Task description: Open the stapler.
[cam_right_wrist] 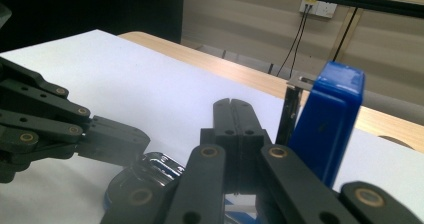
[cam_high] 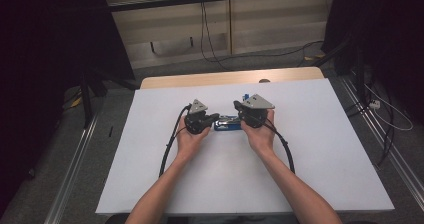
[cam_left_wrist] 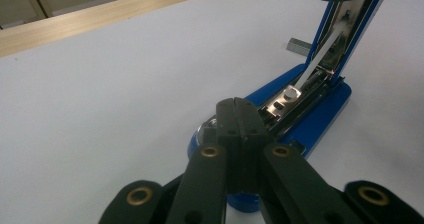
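Observation:
A blue stapler (cam_high: 226, 123) lies on the white table top (cam_high: 310, 149) between my two grippers, opened up. Its blue lid (cam_right_wrist: 327, 124) stands upright and the metal magazine (cam_left_wrist: 292, 101) lies bare on the blue base (cam_left_wrist: 322, 116). My left gripper (cam_left_wrist: 243, 104) is shut with nothing between its jaws, its tips over the front end of the magazine; whether they touch it I cannot tell. Shut as well, my right gripper (cam_right_wrist: 233, 106) has its tips just left of the raised lid. In the high view the left gripper (cam_high: 214, 117) and right gripper (cam_high: 240, 115) face each other across the stapler.
A short strip of staples (cam_left_wrist: 298, 45) lies on the table beyond the stapler. The wooden far edge (cam_high: 230, 78) of the table shows behind the white top. Each gripper's cable (cam_high: 170, 144) trails back toward the person. Cords and metal rails (cam_high: 75, 169) lie on the floor around the table.

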The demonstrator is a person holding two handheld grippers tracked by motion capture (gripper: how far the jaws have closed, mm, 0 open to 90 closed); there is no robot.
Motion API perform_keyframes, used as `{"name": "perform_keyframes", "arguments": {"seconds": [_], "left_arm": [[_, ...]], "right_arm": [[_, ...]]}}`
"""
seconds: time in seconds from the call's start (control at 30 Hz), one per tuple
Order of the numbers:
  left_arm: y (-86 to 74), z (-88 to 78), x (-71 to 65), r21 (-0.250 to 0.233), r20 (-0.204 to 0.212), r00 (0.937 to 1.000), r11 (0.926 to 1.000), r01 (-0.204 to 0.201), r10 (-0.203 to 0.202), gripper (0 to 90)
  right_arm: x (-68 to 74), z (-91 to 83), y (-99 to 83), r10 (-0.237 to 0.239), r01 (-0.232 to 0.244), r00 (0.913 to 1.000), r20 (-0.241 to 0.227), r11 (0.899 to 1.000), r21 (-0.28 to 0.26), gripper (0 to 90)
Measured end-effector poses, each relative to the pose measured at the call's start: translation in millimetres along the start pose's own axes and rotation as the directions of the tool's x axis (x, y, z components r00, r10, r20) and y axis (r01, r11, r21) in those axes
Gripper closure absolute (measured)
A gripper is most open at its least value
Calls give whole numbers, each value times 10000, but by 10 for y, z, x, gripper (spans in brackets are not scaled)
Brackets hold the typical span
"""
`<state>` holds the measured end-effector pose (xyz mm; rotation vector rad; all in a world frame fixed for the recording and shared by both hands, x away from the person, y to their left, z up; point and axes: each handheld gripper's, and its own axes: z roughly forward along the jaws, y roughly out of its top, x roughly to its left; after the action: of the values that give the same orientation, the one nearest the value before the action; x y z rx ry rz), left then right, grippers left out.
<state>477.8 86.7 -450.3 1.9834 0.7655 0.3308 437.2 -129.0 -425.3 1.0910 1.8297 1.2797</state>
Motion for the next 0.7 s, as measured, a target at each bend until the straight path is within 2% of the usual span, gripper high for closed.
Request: {"name": "perform_keyframes", "arguments": {"seconds": [0.33, 0.57, 0.7], "left_arm": [[-12, -2, 11, -75, 51, 10000, 10000, -29, 29, 900], [-9, 0, 13, -69, 76, 10000, 10000, -15, 16, 900], [-10, 0, 13, -77, 79, 10000, 10000, -33, 33, 900]], "right_arm": [[-12, -13, 3, -35, 35, 10000, 82, 10000, -6, 900], [-91, -67, -1, 113, -112, 9997, 209, 9999, -46, 900], [-122, -93, -7, 10, -10, 9997, 263, 10000, -15, 900]]}}
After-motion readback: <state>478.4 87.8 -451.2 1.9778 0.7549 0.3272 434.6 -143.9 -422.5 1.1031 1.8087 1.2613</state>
